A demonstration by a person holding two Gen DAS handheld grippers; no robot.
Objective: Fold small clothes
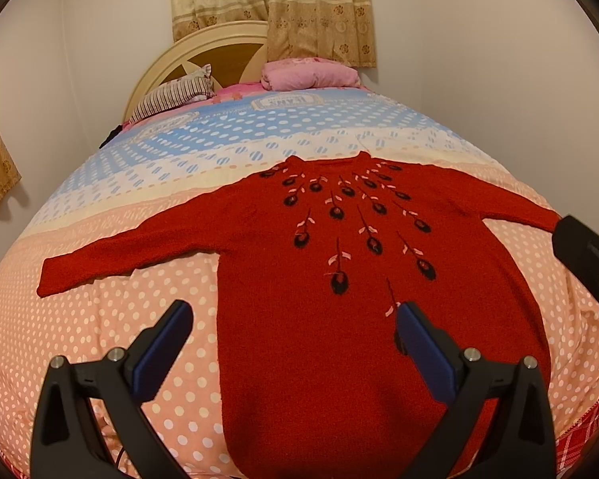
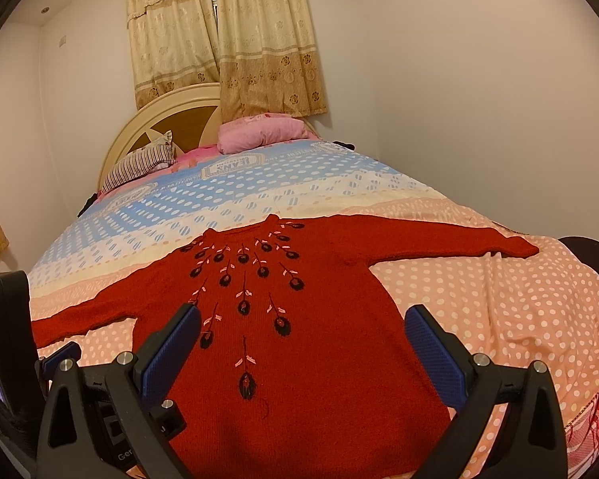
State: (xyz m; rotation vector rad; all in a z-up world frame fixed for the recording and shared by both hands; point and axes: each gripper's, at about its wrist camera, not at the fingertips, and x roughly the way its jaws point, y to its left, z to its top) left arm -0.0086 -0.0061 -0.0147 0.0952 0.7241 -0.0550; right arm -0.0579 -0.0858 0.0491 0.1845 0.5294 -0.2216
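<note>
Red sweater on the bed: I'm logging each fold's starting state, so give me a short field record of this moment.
garment: red sweater with dark flower embroidery on the chest
layout: flat, front up, both sleeves spread sideways, unfolded
surface: polka-dot bedspread
left tongs: open, holding nothing
right tongs: open, holding nothing
background: striped pillow, pink pillow, curtains

Polka-dot bed (image 1: pixel 100 339) with flat red sweater (image 1: pixel 319 359), pillows (image 1: pixel 171 97) at headboard.

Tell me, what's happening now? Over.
Both hand-held grippers, left and right, open, empty. Sweater flat on bed, unfolded. Nothing in the way.
</note>
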